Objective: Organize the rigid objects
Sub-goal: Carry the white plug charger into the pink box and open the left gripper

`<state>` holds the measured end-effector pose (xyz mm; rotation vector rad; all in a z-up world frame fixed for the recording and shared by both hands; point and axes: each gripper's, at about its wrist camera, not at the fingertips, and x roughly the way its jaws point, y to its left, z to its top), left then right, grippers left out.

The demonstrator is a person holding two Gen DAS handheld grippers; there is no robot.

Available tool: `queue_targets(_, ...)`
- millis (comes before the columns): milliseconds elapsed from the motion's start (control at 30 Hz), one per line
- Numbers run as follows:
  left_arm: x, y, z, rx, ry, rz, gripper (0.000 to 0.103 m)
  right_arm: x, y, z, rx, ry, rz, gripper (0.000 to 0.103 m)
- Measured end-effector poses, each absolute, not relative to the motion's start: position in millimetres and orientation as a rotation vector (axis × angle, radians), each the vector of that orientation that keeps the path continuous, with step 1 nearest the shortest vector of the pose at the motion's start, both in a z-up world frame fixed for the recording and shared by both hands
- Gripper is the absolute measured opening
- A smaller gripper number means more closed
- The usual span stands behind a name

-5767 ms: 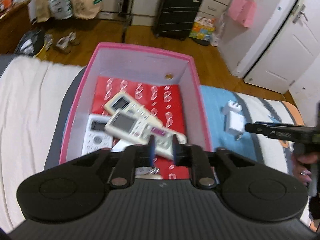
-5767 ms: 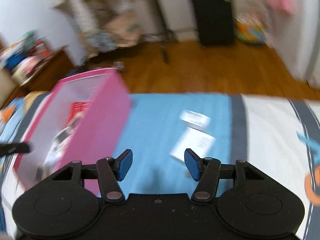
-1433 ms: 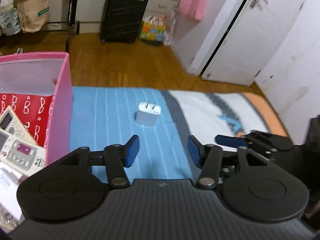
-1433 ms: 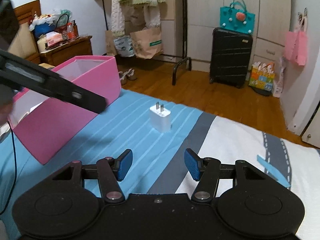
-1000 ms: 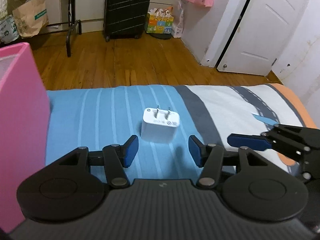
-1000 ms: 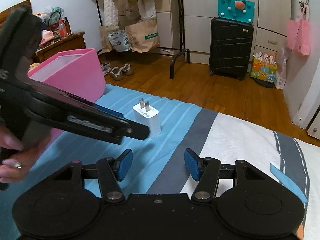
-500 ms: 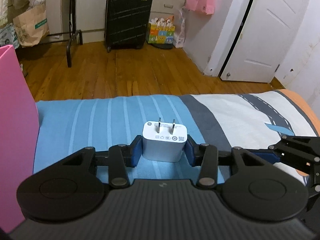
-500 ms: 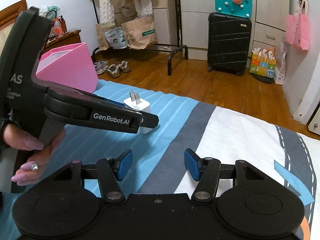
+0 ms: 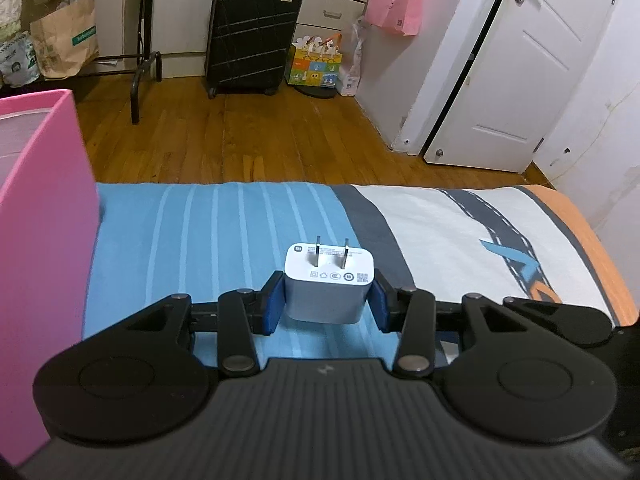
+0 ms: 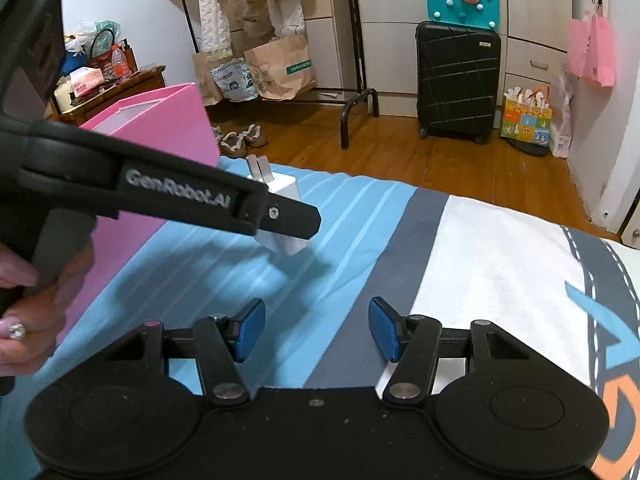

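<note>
Two grippers are in view over a bed point(image 9: 440, 216) covered by a sheet with blue stripes, a grey band and a white road-print area. The left gripper point(image 9: 326, 300) is clenched on a white wall charger point(image 9: 329, 286): both blue pads press its side faces, prongs pointing up and away from the camera, printed markings on its top face. In the right wrist view the charger point(image 10: 286, 242) sits tilted between the fingers, clear of the blue-striped part of the sheet, with its shadow on the cloth below it. A hand point(image 10: 28, 300) with a ring grips the left gripper's handle at the left edge of that view. The right gripper point(image 10: 316, 328) stands released, pads well apart with nothing between them, over the boundary between the blue stripes and the grey band. A pink storage box point(image 9: 44, 216) stands on the bed at its left edge, near the charger but apart from it; its contents cannot be seen from here. Beyond the far edge of the bed lies a wooden floor point(image 9: 260, 140) with a black suitcase point(image 9: 252, 36) against the cabinets, and a white door point(image 9: 520, 72) to the right.
</note>
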<state>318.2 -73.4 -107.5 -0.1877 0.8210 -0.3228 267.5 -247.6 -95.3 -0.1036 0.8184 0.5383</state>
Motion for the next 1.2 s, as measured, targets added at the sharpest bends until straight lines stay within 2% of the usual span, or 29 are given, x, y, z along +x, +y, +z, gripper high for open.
queue_targets(200, 294.3, -63.6, -84.4, -0.203, 0.828, -0.322, 0.042, 250.6, -241.1, -80.6, -0.096, 0.802, 0.531, 0.062)
queue_targets(533, 246.5, -22.6, -16.4, -0.245, 0.728, -0.311, 0.042, 233.1, -243.8, -42.2, -0.055, 0.728, 0.521, 0.063)
queue_targets(867, 211.1, 28.5, 38.3, -0.140, 0.679, -0.316, 0.042, 215.2, -221.5, -28.7, -0.088, 0.690, 0.559, 0.063)
queue_targets(1200, 230.5, 88.6, 17.5, -0.107, 0.803, -0.236, 0.042, 197.6, -186.1, -14.0, -0.147, 0.669, 0.644, 0.063)
